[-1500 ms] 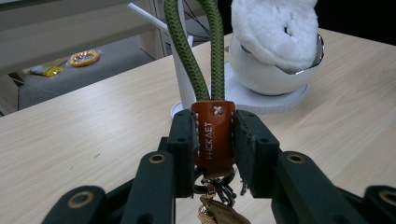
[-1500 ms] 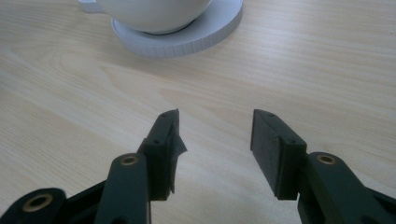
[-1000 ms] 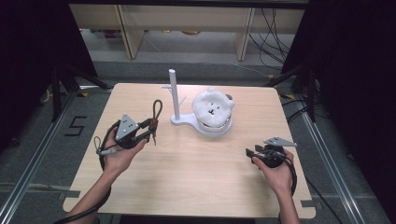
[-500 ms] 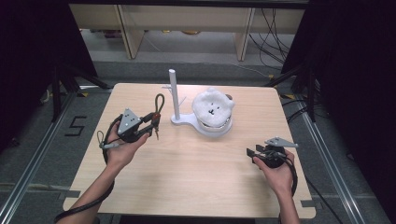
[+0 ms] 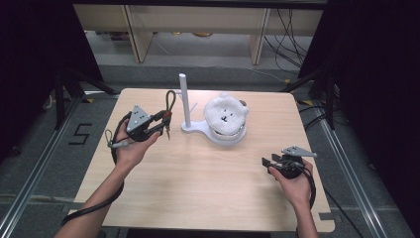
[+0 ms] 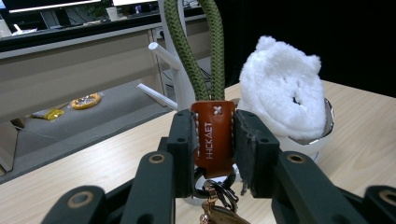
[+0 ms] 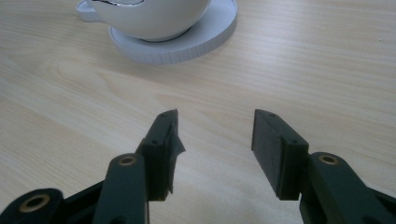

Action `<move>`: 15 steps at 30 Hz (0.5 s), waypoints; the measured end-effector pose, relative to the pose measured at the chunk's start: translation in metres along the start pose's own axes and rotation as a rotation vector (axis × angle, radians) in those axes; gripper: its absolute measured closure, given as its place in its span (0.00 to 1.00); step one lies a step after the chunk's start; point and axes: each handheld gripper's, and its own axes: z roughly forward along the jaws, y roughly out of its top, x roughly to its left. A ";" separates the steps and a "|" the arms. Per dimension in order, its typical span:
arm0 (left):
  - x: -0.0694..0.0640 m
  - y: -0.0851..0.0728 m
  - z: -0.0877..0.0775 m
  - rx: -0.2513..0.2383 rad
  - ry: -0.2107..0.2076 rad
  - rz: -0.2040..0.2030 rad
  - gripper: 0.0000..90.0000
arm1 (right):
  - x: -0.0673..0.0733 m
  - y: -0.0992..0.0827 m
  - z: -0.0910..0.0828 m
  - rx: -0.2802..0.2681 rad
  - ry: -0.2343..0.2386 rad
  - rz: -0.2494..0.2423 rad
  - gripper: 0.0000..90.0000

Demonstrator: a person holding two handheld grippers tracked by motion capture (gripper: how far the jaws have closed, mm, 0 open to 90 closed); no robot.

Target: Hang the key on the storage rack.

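Left gripper (image 6: 212, 140) clamped the green rope keychain's brown leather tab (image 6: 213, 135), loop nearing the white stand (image 5: 184, 99); right gripper (image 7: 212, 144) gaped empty; hooking looked next.

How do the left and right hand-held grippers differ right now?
Left hand-held gripper is shut on the keychain's brown leather tab, its green cord loop rising above; right hand-held gripper is open with nothing between its jaws. In the high view the left is held up near the white stand; the right sits low by the table's near right corner. Both have black jaws and a grey three-cornered plate.
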 end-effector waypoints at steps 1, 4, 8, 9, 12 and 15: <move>0.000 0.000 0.001 -0.001 0.002 -0.005 0.76 | 0.000 -0.001 0.001 -0.016 0.009 0.006 0.58; 0.003 0.001 0.004 0.004 0.002 -0.010 0.76 | -0.002 -0.001 0.002 -0.023 0.010 -0.007 0.58; 0.007 0.000 0.009 0.012 0.003 -0.019 0.76 | -0.003 0.000 0.001 -0.015 0.010 -0.025 0.58; 0.008 0.000 0.011 0.014 0.003 -0.024 0.76 | -0.003 0.000 0.001 -0.011 0.004 -0.026 0.58; 0.011 -0.001 0.014 0.020 0.004 -0.029 0.76 | -0.003 0.000 0.002 -0.024 0.014 -0.023 0.58; 0.012 -0.003 0.018 0.025 0.003 -0.035 0.76 | -0.003 0.000 0.002 -0.023 0.014 -0.022 0.58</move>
